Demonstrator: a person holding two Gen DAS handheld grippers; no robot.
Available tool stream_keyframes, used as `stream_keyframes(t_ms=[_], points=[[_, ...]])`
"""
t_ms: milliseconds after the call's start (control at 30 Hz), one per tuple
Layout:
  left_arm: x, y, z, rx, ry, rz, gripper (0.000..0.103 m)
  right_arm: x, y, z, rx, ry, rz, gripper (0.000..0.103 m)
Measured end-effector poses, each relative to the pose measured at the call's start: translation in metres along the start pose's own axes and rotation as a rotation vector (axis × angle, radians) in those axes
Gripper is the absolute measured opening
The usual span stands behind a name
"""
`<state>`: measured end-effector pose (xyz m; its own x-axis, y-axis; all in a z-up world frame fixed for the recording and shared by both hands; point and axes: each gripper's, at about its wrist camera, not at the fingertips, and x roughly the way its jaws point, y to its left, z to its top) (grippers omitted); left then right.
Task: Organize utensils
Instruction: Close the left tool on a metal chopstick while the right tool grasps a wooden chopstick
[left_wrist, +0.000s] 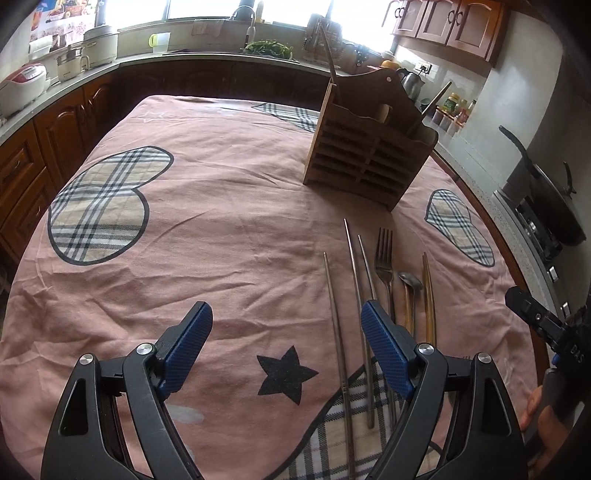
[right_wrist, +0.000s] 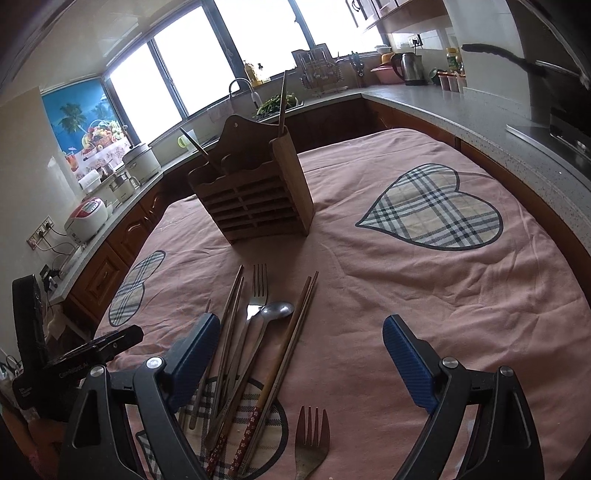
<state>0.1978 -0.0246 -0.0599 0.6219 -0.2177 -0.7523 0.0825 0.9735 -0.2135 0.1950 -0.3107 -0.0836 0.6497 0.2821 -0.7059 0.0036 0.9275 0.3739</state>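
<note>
A wooden utensil holder (left_wrist: 369, 151) stands on the pink tablecloth (left_wrist: 221, 229), with a few sticks in it; it also shows in the right wrist view (right_wrist: 255, 199). Metal chopsticks (left_wrist: 334, 317), a metal fork (left_wrist: 384, 258), a spoon (left_wrist: 410, 282) and wooden chopsticks (left_wrist: 428, 299) lie in front of it. My left gripper (left_wrist: 286, 321) is open and empty, left of the utensils. My right gripper (right_wrist: 299, 332) is open and empty above the fork (right_wrist: 258, 291), spoon (right_wrist: 277, 310), wooden chopsticks (right_wrist: 295, 325) and a wooden fork (right_wrist: 312, 439).
Kitchen counters (right_wrist: 461, 114) with cabinets surround the table on three sides. A rice cooker (left_wrist: 22, 83) and pots stand at the left, a kettle (right_wrist: 410, 68) and a black pan (left_wrist: 554, 199) at the right. The other gripper's body (left_wrist: 543, 321) shows at the right edge.
</note>
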Motion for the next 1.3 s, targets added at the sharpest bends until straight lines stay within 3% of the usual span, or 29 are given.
stream_keyframes(t_ms=[167,300,400,700,800,1000,1100,1267,1300], points=[[0.011,-0.004,0.002,0.024,0.023,0.012,0.085,0.009,-0.001,0.002,-0.004,0.018,-0.01,0.09],[0.021,-0.007,0.006,0.038,0.04,0.013,0.084,0.018,-0.003,0.003,-0.002,0.035,-0.019,0.081],[0.027,-0.009,0.01,0.051,0.041,0.016,0.084,0.027,-0.004,0.005,-0.004,0.054,-0.031,0.068],[0.059,-0.02,0.02,0.099,0.096,0.009,0.065,0.068,-0.006,0.014,-0.002,0.134,-0.022,0.044],[0.067,-0.022,0.022,0.107,0.109,0.008,0.062,0.076,-0.004,0.02,0.008,0.147,0.001,0.032],[0.083,-0.026,0.028,0.117,0.136,-0.006,0.053,0.091,0.003,0.029,-0.021,0.15,-0.025,0.03],[0.091,-0.029,0.029,0.134,0.156,-0.008,0.044,0.1,-0.001,0.032,-0.021,0.156,-0.05,0.023],[0.096,-0.037,0.031,0.168,0.146,0.008,0.041,0.121,-0.005,0.036,-0.024,0.191,-0.074,0.019],[0.097,-0.038,0.031,0.176,0.146,0.014,0.036,0.126,-0.006,0.035,-0.021,0.206,-0.069,0.015]])
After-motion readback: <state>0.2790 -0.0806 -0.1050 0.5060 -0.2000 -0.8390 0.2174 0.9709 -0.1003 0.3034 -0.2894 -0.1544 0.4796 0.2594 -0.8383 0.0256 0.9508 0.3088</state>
